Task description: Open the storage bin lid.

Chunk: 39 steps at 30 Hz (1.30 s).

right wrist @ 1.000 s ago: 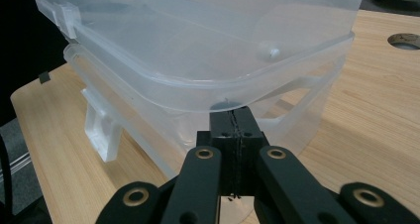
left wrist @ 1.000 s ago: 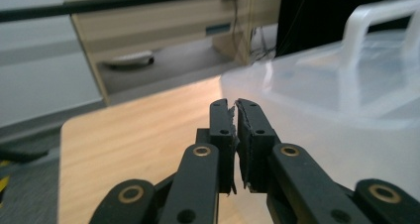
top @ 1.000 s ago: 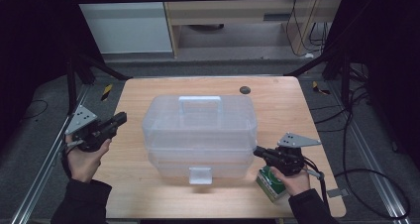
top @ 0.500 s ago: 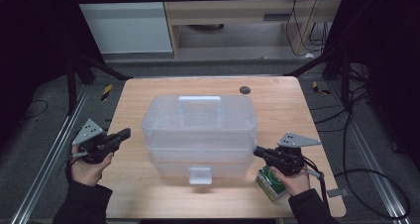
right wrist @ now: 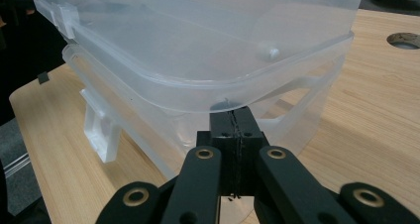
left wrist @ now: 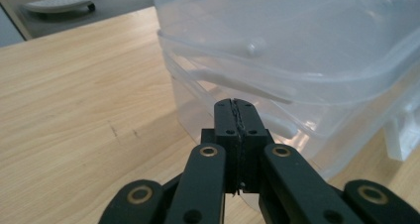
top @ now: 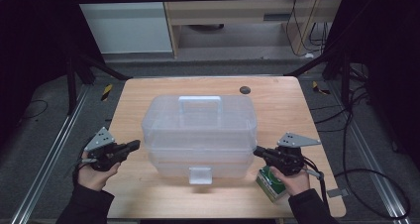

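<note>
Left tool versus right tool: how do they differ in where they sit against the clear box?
The left tool stands just off the clear box, its tip apart from the wall; the right tool has its tip tucked under the box's rim. The right hand hovers over a green carton; the left doesn't. Both are shut and empty.

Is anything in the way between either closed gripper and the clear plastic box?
Nothing visible. The left gripper points at the clear plastic box across bare table. The right gripper has its tip at the box's lid rim. The green carton lies under the right hand, off that line.
</note>
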### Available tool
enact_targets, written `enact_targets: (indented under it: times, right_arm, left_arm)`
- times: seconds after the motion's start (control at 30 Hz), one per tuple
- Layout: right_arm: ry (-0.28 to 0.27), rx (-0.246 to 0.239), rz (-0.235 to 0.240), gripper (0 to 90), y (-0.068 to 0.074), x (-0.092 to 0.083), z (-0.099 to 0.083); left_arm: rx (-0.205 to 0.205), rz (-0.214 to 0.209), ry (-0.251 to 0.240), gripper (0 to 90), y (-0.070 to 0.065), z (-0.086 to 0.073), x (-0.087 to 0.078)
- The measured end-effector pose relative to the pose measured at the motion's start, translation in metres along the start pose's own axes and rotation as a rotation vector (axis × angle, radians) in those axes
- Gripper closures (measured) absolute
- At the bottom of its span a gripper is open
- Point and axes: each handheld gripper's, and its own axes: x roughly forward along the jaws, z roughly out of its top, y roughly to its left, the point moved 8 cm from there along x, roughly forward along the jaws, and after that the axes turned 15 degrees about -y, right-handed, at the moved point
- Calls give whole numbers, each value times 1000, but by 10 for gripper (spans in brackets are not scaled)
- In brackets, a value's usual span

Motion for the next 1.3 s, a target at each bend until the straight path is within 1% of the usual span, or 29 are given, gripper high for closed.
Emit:
enact_targets:
  times: [0.07,0.13,0.27,0.5,0.53,0.6,0.8,0.9,1.03,1.17,1.2,1.3]
  right_arm:
    - [0,-2,-1,900,0,0,0]
    - [-1,-2,-1,900,0,0,0]
    - [-2,1,0,900,0,0,1]
    - [-7,-1,-5,900,0,0,2]
    - [-16,-3,-7,900,-1,0,4]
    - [-20,-3,-5,900,-1,1,5]
    - [-37,-3,-3,900,-2,2,11]
    - [-51,-1,-6,900,-2,3,15]
    - [-63,1,-4,900,-4,3,20]
    - [-71,1,-9,900,-5,4,25]
    - [-72,2,-10,900,-5,4,26]
    - [-75,0,-14,900,-6,5,28]
  left_arm:
    - [2,-21,7,894,-4,-2,2]
    - [5,-30,11,894,-7,-3,4]
    - [3,-57,5,894,-13,0,7]
    - [10,-79,-16,894,-20,5,8]
    - [10,-80,-18,893,-20,5,8]
    - [17,-79,-22,893,-20,7,8]
    - [15,-61,-42,892,-19,13,9]
    - [16,-49,-67,891,-18,17,10]
    - [19,-30,-84,891,-15,21,11]
    - [15,-22,-92,891,-14,26,12]
    - [20,-21,-95,891,-14,26,12]
    - [12,-19,-103,891,-13,28,13]
